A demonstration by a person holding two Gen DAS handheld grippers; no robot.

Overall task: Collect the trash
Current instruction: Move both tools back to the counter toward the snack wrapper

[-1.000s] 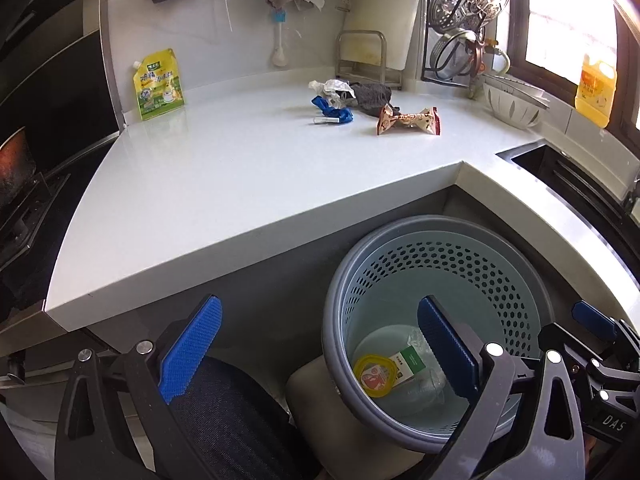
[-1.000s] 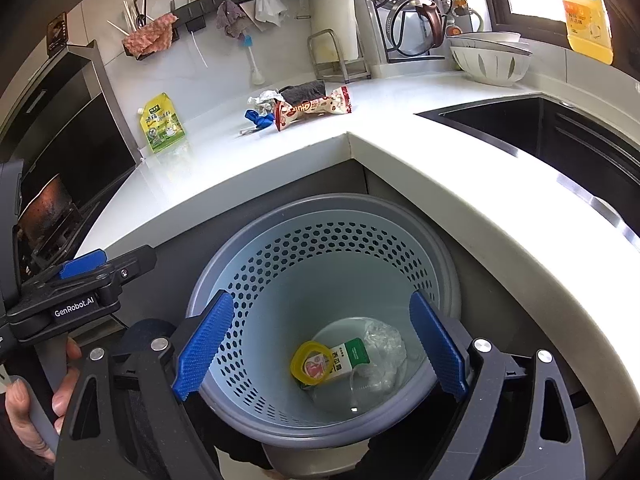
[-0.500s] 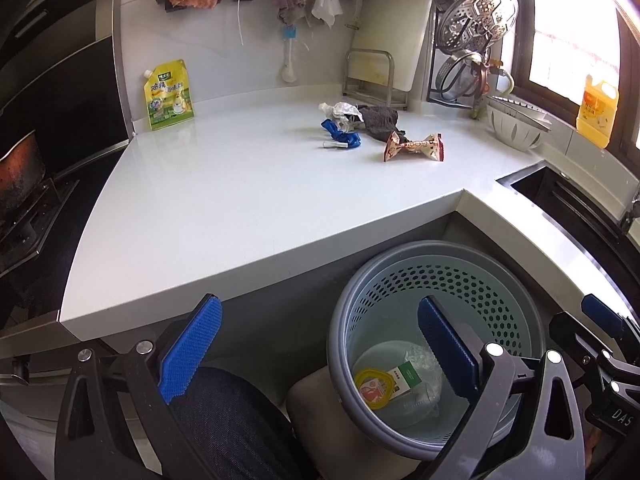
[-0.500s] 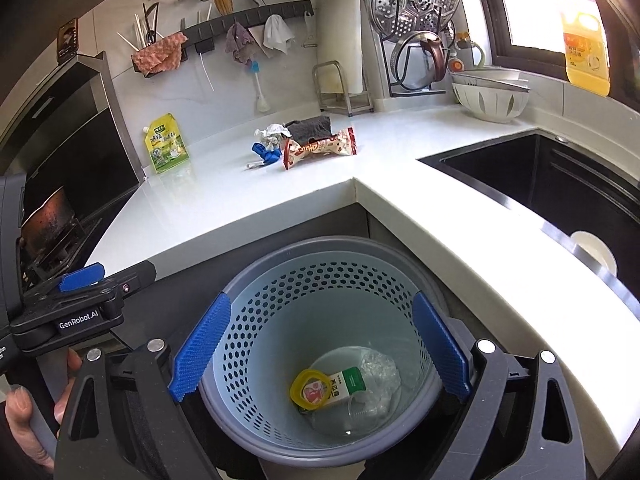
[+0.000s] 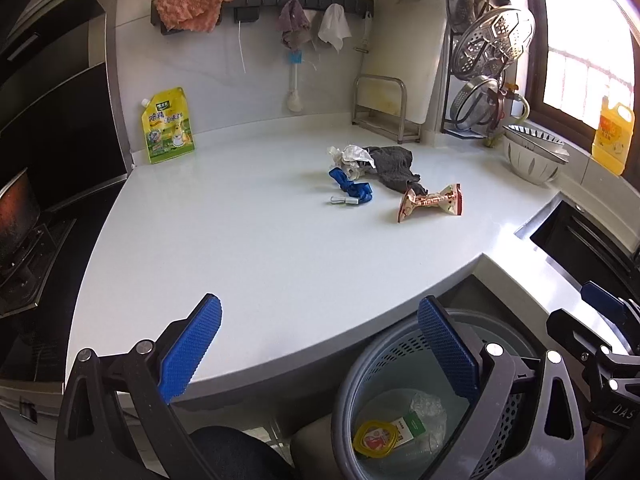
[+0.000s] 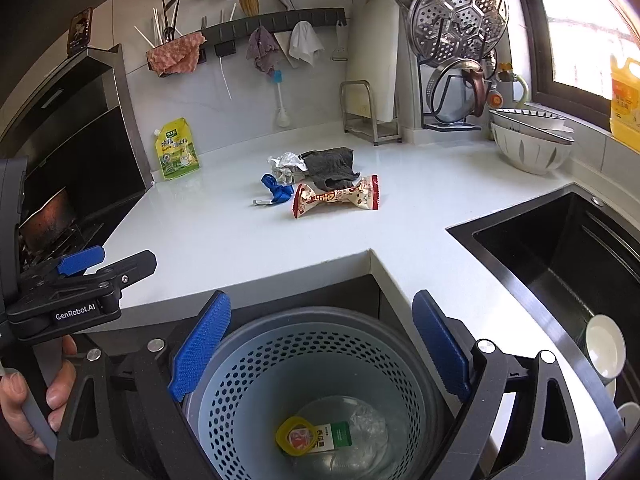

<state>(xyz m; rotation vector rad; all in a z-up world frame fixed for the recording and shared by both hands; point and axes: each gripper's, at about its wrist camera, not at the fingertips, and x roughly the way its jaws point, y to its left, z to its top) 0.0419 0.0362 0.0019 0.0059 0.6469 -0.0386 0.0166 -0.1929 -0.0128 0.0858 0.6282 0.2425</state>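
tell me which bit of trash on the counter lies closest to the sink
The red-and-cream snack wrapper; the blue scrap and crumpled white paper lie farther from the sink.

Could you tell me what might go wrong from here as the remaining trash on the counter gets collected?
1. The snack wrapper touches the grey cloth, so a grab could drag the cloth along.
2. The small white tube beside the blue scrap lies flat and may slip from the fingers.
3. The bin sits below the counter edge, so a drop released early could miss it.
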